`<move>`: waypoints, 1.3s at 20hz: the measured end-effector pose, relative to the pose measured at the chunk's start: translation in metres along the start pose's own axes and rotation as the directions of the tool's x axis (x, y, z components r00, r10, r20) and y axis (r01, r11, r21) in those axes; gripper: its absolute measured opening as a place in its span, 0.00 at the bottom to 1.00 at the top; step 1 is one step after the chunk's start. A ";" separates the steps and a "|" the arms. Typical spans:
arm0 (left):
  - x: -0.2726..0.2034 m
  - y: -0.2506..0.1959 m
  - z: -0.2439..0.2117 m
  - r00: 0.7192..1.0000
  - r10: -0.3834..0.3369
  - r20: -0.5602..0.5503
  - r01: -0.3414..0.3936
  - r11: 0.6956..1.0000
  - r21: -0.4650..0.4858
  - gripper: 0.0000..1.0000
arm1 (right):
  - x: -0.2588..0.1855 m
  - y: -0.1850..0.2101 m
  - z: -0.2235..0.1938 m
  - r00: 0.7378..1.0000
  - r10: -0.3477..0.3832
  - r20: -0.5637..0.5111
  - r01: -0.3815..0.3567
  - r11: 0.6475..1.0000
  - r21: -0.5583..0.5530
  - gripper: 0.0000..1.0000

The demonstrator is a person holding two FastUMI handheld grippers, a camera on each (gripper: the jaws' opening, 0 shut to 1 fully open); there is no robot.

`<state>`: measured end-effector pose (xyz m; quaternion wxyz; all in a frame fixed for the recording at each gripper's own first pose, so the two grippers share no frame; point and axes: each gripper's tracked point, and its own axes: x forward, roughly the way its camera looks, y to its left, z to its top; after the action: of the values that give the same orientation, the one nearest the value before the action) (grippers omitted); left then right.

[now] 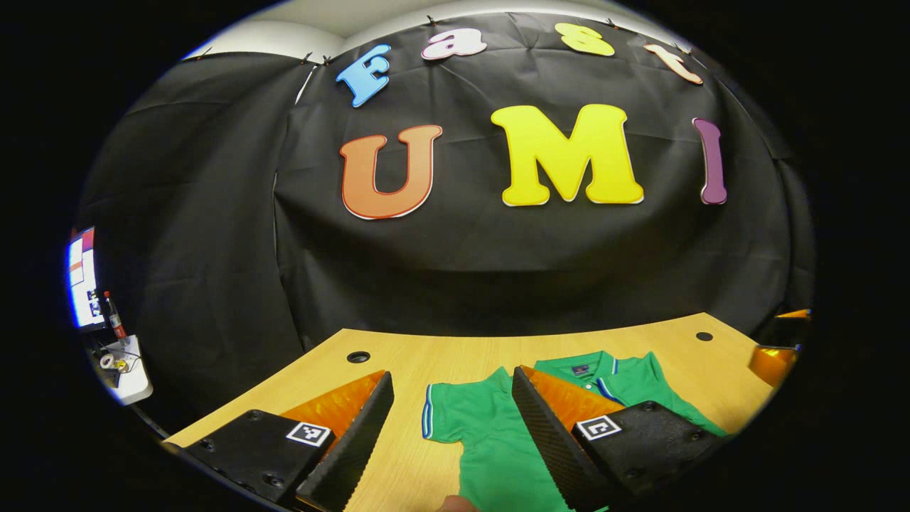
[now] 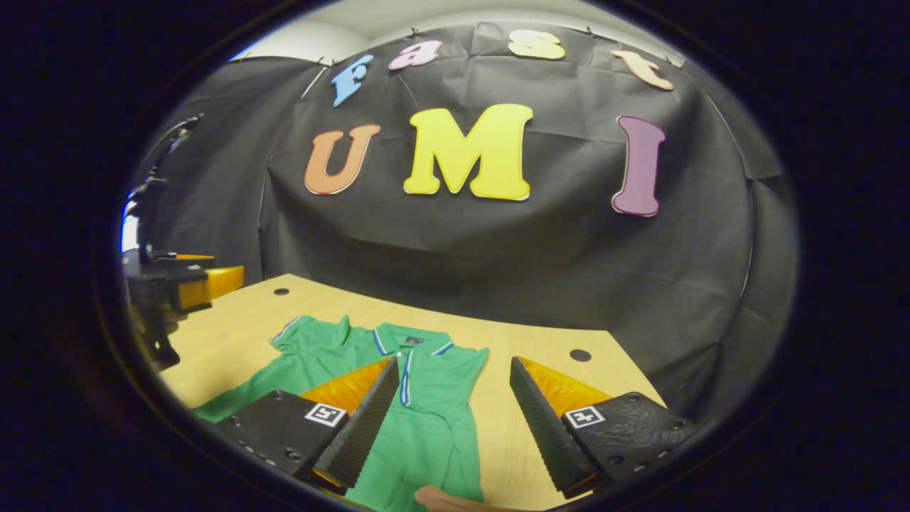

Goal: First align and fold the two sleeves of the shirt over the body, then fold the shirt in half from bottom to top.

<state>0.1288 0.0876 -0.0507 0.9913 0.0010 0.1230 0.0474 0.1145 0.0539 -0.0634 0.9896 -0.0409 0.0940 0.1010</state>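
Observation:
A green polo shirt [image 1: 490, 441] with a blue-and-white trimmed collar [image 1: 593, 371] lies flat, front up, on the wooden table [image 1: 426, 359]. In the left gripper view its short sleeve [image 1: 444, 412] spreads out between my fingers. My left gripper [image 1: 452, 375] hovers open above that sleeve and holds nothing. In the right gripper view the shirt [image 2: 434, 419] lies below my right gripper [image 2: 453, 363], which is open and empty over the shirt's other shoulder [image 2: 469, 359]. The far sleeve [image 2: 306, 333] spreads toward the left gripper [image 2: 192, 281], seen at the table's left edge. The right gripper [image 1: 771, 359] shows at the right of the left gripper view.
The table has round cable holes [image 1: 357, 356] [image 1: 704, 336] near its back corners [image 2: 579, 354]. Black cloth walls close the back and sides. A lit screen [image 1: 82, 277] and a small white stand [image 1: 124, 373] sit beyond the table's left edge. A fingertip [image 2: 441, 498] shows at the bottom.

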 end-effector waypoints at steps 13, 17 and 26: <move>0.148 0.032 -0.123 0.927 0.084 -0.365 -0.069 0.996 0.052 1.00 | -0.088 -0.049 -0.064 0.995 -0.084 0.056 0.087 0.995 -0.042 0.95; 0.156 0.020 -0.144 0.905 0.014 -0.426 -0.026 0.999 -0.021 0.92 | -0.106 -0.046 -0.080 0.993 -0.083 0.082 0.088 0.995 -0.057 0.95; 0.161 0.013 -0.160 0.888 -0.036 -0.459 -0.015 0.994 -0.108 0.19 | -0.112 -0.036 -0.089 0.994 -0.059 0.090 0.060 0.998 -0.009 0.95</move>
<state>0.2441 0.1140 -0.2446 0.9328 -0.0646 0.3514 0.0476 -0.0013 -0.0119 -0.1262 0.9951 -0.0450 0.0475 0.0735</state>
